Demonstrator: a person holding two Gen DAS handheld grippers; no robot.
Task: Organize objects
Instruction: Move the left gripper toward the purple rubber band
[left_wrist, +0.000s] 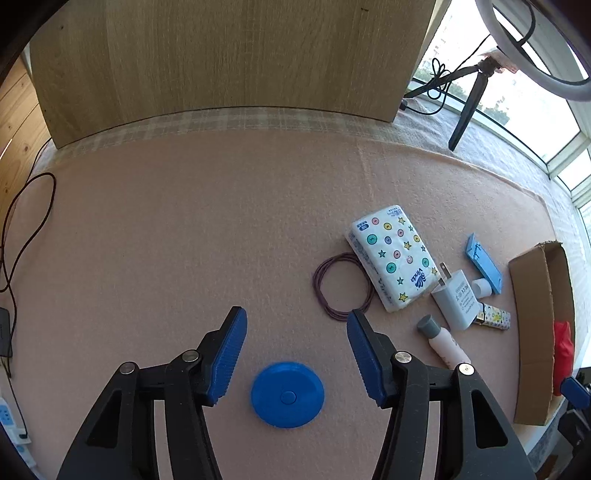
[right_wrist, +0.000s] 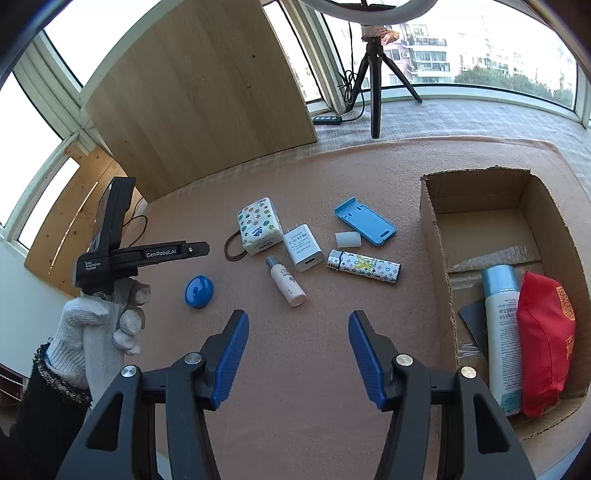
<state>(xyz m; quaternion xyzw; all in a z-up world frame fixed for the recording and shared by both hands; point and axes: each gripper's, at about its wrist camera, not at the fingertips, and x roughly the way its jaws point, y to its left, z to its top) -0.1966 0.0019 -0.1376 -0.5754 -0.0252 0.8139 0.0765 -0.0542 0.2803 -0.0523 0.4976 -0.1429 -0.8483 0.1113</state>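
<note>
The left gripper (left_wrist: 295, 343) is held spread above the blue round disc (left_wrist: 287, 395), which lies flat on the pink felt mat (left_wrist: 184, 240), nothing pinched. A slip is risked: the disc is low and smooth. The right gripper (right_wrist: 297, 345) is likewise spread and empty. The cardboard box (right_wrist: 436, 236) stands well apart; a hair-tie loop (left_wrist: 341, 286) and tissue pack (left_wrist: 393, 258) are passed en route.

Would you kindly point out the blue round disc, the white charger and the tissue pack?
blue round disc (left_wrist: 287, 395), left wrist view, top face.
white charger (right_wrist: 303, 248), right wrist view, flat front.
tissue pack (left_wrist: 390, 255), left wrist view, printed top.
</note>
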